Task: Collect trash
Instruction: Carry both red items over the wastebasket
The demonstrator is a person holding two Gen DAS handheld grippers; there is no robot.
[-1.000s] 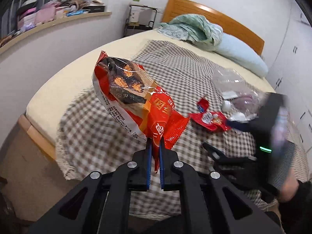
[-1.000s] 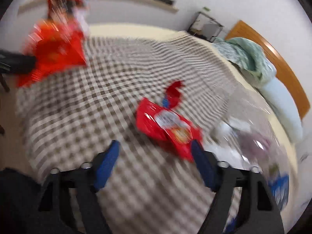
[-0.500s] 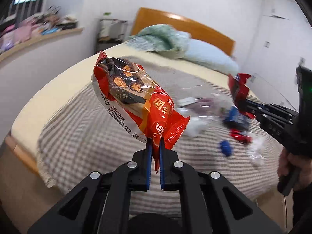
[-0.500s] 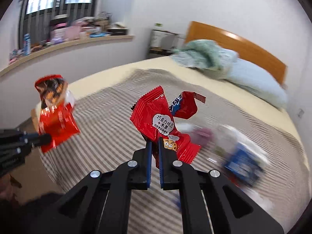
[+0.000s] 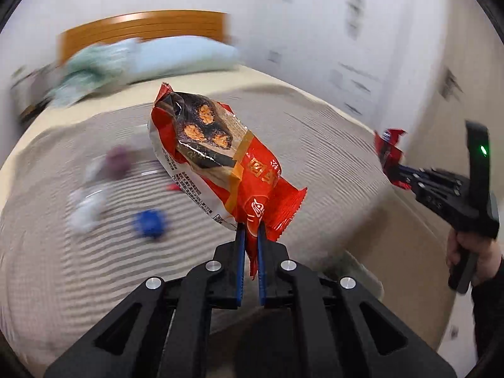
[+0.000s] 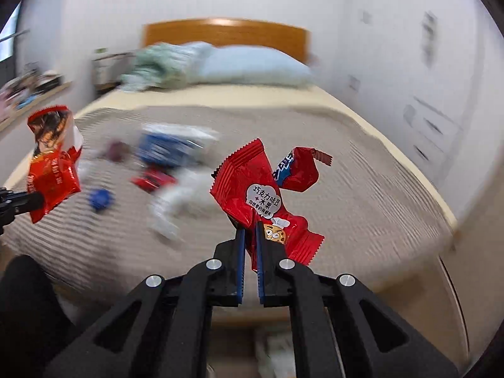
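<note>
Behind both wrappers, the bed (image 6: 346, 189) is blurring, scraps lying at 10 o'clock. I am clamping my left gripper (image 5: 249, 236) on the snack bag (image 5: 217, 160) and my right gripper (image 6: 249, 236) on the red wrapper (image 6: 261, 201); carrying 2 thin films, I am gripping firmly, avoiding swings.
</note>
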